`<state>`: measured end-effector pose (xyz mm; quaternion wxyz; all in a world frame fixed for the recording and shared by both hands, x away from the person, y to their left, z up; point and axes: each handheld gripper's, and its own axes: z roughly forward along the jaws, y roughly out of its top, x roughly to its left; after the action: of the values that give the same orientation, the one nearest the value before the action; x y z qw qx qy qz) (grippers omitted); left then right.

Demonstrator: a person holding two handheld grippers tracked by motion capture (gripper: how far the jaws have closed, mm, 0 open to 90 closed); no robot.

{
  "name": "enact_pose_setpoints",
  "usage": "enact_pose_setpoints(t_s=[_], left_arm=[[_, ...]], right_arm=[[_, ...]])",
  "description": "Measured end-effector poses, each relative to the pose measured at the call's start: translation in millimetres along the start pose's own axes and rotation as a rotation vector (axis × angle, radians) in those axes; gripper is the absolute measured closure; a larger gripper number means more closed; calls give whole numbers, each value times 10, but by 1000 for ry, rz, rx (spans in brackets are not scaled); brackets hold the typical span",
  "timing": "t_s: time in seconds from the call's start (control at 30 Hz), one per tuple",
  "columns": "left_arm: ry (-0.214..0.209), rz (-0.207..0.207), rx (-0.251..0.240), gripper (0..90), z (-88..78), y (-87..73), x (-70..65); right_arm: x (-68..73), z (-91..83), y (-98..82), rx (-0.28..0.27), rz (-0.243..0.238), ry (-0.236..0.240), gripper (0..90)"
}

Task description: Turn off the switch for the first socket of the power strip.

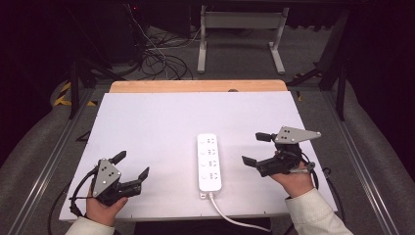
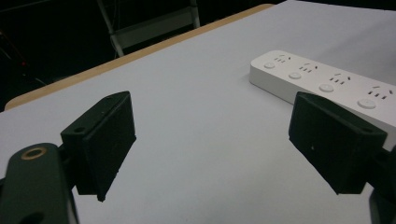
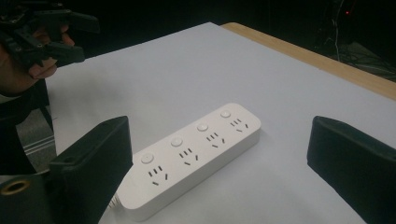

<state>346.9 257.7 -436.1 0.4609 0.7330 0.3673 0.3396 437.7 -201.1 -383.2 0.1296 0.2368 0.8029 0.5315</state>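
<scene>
A white power strip [image 1: 209,161] with several sockets and round buttons lies on the white table top [image 1: 161,127], its cord running off the near edge. My left gripper [image 1: 132,166] hovers open at the near left, well apart from the strip. My right gripper [image 1: 255,148] is open just right of the strip. In the left gripper view the power strip [image 2: 322,81] lies beyond the right jaw, with nothing in the open left gripper [image 2: 224,149]. In the right gripper view the power strip [image 3: 194,156] lies between the wide-apart jaws of the right gripper [image 3: 224,168], farther off.
The white cord [image 1: 230,215] trails off the table's near edge. A wooden strip [image 1: 195,86] borders the far edge. Beyond it stand a white frame [image 1: 240,34] and loose cables [image 1: 156,58] on the floor. The other hand with its gripper [image 3: 42,37] appears at upper left of the right gripper view.
</scene>
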Motion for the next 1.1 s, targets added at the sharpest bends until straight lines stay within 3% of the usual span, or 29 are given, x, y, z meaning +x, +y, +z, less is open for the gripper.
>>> enact_pose_setpoints(t_s=[0.33,0.5,0.63,1.1], left_arm=[[2,3,0,148,-1,0,-6],[3,4,0,148,-1,0,-6],[3,5,0,148,-2,-1,-6],[-5,11,2,143,15,-8,-11]], right_arm=[[-166,-88,-264,-24,34,-57,66],[-215,-106,-432,-24,21,-101,53],[-231,-124,-527,-35,22,-108,39],[-297,-107,-921,38,34,-122,18]])
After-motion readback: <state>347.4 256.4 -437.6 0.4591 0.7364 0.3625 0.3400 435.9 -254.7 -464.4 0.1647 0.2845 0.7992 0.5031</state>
